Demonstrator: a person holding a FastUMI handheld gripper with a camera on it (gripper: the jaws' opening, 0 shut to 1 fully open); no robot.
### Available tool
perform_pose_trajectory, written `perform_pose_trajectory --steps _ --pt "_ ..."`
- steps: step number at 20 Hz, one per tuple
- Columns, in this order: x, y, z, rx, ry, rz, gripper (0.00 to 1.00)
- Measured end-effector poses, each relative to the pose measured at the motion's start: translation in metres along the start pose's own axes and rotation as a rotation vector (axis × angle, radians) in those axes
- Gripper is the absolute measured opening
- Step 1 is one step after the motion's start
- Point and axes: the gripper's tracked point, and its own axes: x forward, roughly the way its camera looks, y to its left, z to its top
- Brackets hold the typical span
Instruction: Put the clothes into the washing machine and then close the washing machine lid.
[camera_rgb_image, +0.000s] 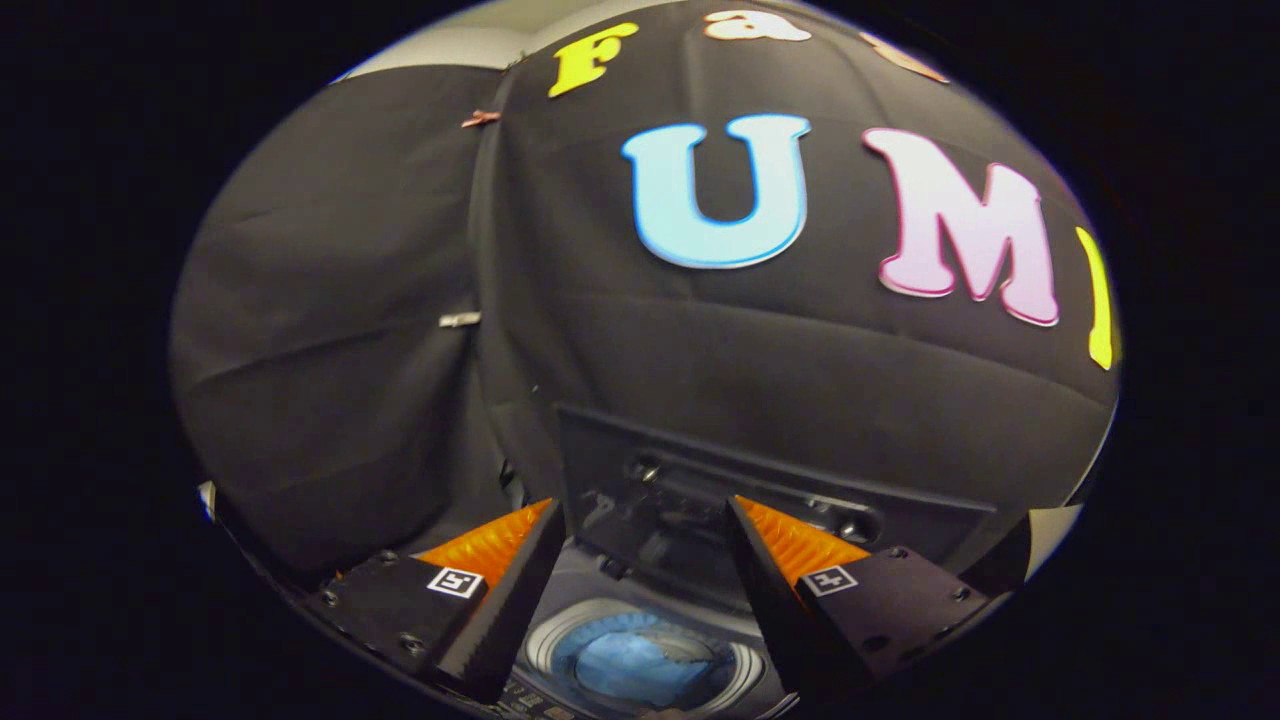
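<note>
Looking down past the fingertips, I had the gripper held above the washing machine, its jaws spread wide and grasping nothing. Between the two fingers lay the round drum, and inside it sat a blue bundle, the clothes, already down in the tub as far as I could judge. That left the lid, which stood raised at the far side of the opening, a dark panel leaning back toward the black cloth wall.

My main worry was the lid. It stood close against the cloth, so I judged there was little room to get a finger behind its top edge; a clumsy reach might have snagged the fabric or pushed the panel harder against its hinge instead of tipping it forward. Once it tipped, it could have dropped fast, and a finger left over the opening would have been caught under it. I also could not tell whether any cloth hung over the drum's rim, and a stray fold there would have kept the lid from seating.

Room was better above and on the near side, where nothing stood in the way. To the left the wall folded into a corner, clipped at the seam, so I reckoned a sideways swing that way was tight. On the right, a pale strip showed past the machine's edge.
</note>
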Motion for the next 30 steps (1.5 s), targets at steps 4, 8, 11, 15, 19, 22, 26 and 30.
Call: perform_pose_trajectory --steps 4,8,11,15,19,22,26,30 --pt "0.015 -0.048 0.006 0.047 -0.041 -0.186 0.99" --pt "0.024 -0.085 0.012 0.104 -0.035 -0.290 0.99" --pt "0.031 -0.098 0.010 0.103 -0.036 -0.349 0.97" --pt "0.030 -0.104 0.007 0.094 -0.025 -0.370 0.97" --pt "0.030 -0.104 0.008 0.118 -0.028 -0.380 0.99" --pt "0.030 -0.104 0.007 0.129 -0.024 -0.390 0.99" --pt "0.029 -0.104 0.005 0.128 -0.001 -0.398 1.00" --pt "0.019 -0.099 -0.005 0.061 0.054 -0.416 1.00"
